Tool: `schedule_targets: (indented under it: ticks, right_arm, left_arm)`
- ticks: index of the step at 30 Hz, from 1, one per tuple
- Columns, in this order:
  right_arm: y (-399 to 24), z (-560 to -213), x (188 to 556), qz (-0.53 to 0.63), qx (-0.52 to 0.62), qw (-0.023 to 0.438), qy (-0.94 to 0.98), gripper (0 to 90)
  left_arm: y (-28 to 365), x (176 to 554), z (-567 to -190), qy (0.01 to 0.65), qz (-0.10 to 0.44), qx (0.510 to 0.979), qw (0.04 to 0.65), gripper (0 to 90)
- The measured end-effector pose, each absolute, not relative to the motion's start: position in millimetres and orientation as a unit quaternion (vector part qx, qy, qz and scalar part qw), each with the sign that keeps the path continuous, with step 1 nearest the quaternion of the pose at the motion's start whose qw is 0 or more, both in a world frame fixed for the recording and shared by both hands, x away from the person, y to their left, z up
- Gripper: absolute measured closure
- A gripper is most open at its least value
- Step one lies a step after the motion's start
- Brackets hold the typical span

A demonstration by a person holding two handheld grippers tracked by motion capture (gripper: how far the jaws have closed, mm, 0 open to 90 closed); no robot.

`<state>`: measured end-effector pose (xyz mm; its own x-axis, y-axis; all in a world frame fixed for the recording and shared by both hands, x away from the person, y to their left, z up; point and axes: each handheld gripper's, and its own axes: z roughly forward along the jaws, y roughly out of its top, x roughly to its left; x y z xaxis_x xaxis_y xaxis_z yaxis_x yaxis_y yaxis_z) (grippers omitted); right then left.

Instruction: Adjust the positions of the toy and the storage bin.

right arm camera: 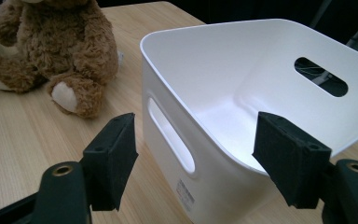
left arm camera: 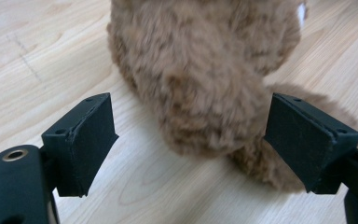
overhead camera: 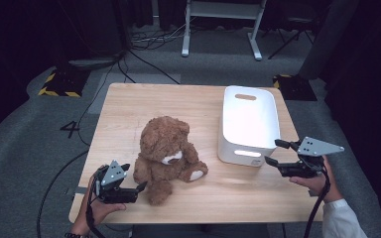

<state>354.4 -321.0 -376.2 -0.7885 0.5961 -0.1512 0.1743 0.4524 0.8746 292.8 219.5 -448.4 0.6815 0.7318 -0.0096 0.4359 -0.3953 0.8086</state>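
Work is at its start: the brown plush teddy bear [overhead camera: 166, 156] sits left of the empty white plastic bin [overhead camera: 250, 124] (handle slots visible), ungrasped, with the left gripper [overhead camera: 140, 188] open beside the bear and the right gripper [overhead camera: 274, 152] open at the bin's near wall.

The left gripper [overhead camera: 131, 187], near the wooden table's [overhead camera: 129, 106] front edge, is a matt black tool topped by a grey three-cornered plate dotted with small dark holes; a black cable trails from it. The right gripper [overhead camera: 277, 152], off the table's right edge, bears a longer grey plate of the same kind and its own black cable. The gripper views show square black foam-faced pads [left arm camera: 91, 140], recessed screw holes and a brass-ringed hole. The right hand [overhead camera: 317, 182] wears a white sleeve.
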Motion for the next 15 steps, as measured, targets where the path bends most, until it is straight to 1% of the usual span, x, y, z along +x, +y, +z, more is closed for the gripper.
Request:
schedule_targets:
  ticks: [6,15]
  right_arm:
    - [-304.0,-378.3,358.8,0.462,0.223,0.211,0.832,29.9]
    - [-282.3,-385.4,368.6,0.44,0.215,0.194,0.85,29.8]
  left_arm:
    - [214.9,297.2,-437.8,0.349,0.181,0.806,0.442,16.1]
    - [201.8,306.1,-427.3,0.333,0.185,0.807,0.451,15.8]
